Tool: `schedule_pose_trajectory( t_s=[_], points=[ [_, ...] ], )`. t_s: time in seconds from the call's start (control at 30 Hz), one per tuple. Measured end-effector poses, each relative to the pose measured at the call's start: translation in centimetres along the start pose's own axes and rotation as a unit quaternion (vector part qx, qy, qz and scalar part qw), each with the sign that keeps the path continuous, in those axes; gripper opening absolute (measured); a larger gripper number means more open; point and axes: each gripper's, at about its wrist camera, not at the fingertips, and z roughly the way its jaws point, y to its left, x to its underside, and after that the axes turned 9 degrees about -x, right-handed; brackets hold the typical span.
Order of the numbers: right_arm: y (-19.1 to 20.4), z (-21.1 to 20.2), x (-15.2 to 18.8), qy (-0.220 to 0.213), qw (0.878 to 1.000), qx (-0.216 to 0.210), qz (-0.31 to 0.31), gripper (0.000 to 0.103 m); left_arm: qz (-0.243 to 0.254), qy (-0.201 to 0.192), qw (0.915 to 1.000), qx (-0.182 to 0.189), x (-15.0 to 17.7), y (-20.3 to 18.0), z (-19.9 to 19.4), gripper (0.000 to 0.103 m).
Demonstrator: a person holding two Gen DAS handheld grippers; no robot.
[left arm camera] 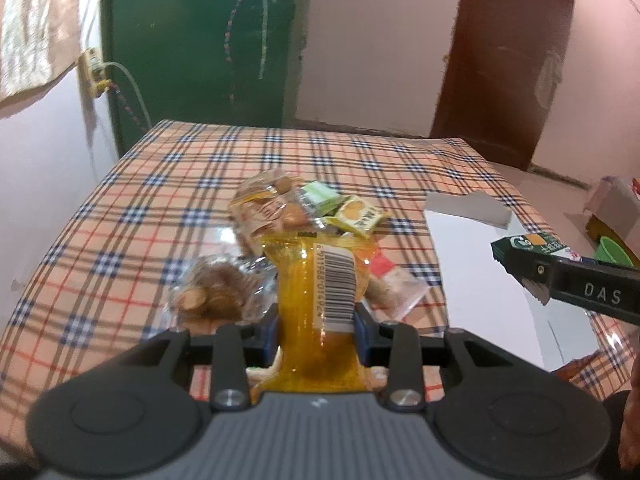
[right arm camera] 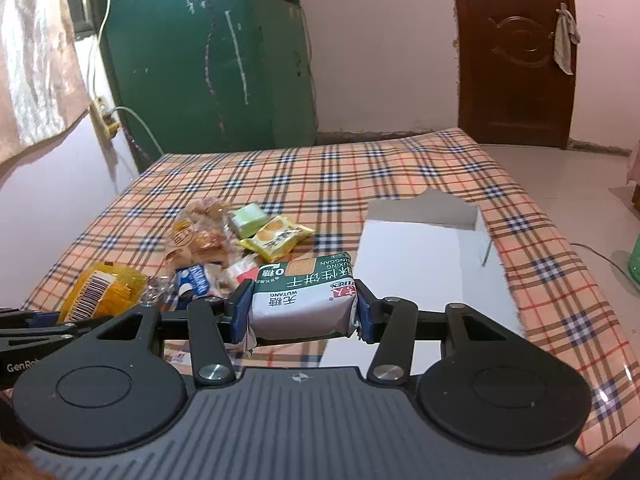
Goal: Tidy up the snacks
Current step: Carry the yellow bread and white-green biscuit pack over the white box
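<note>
Left gripper (left arm camera: 316, 330) is clamped tight on a yellow see-through packet (left arm camera: 320, 300), barcode label facing up, the blue pads squeezing its waist so the wrapper bulges above and below. The packet hangs clear of the plaid tablecloth (left arm camera: 140, 208).

Right gripper (right arm camera: 305, 314) has its jaws partly spread and pressed against both ends of a green-and-white biscuit pack (right arm camera: 304, 300), which sits crosswise between the pads, printed side up. In the left wrist view that same pack pokes in at 3 o'clock, green end showing.

Now the pile. In the right wrist view, the loose snacks sit at 10 o'clock from the held biscuit pack: a clear bag of small pastries (right arm camera: 200, 232), a pale green wrapped square (right arm camera: 249, 220) just beside it, and a yellow sachet with orange print (right arm camera: 276, 238) touching the green one. Nearer the camera, a blue-and-white wrapper (right arm camera: 196, 280) and a small clear pack with a red patch (right arm camera: 244, 270) lie close together. The left wrist view adds a clear bag of brown pieces (left arm camera: 212, 292) at 9 o'clock from the yellow packet, resting on the cloth.

The white box (right arm camera: 424, 248) stands open at 2 o'clock from the right gripper, its far flap torn ragged, floor bare as far as can be seen. It sits well apart from the pile, near the table's right edge.

Behind the table: a green door (right arm camera: 200, 48) at 11 o'clock, a brown door (right arm camera: 516, 52) at 1 o'clock.
</note>
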Motion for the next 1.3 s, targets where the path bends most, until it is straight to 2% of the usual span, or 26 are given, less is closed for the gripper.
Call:
schedule_pose_trajectory(
  t_s=[0.73,1.3],
  points=[
    [-5.8,-3.9,-0.9,-0.033,0.998,0.05,0.036,0.061,0.053,-0.012,0.9971,0.053,-3.0,-7.9,1.2,0.034],
    [-11.2,-2.6,-2.8,-0.035,0.994,0.083,0.055,0.061,0.073,0.005,0.9931,0.092,-4.9,-14.1,5.5,0.034]
  ],
)
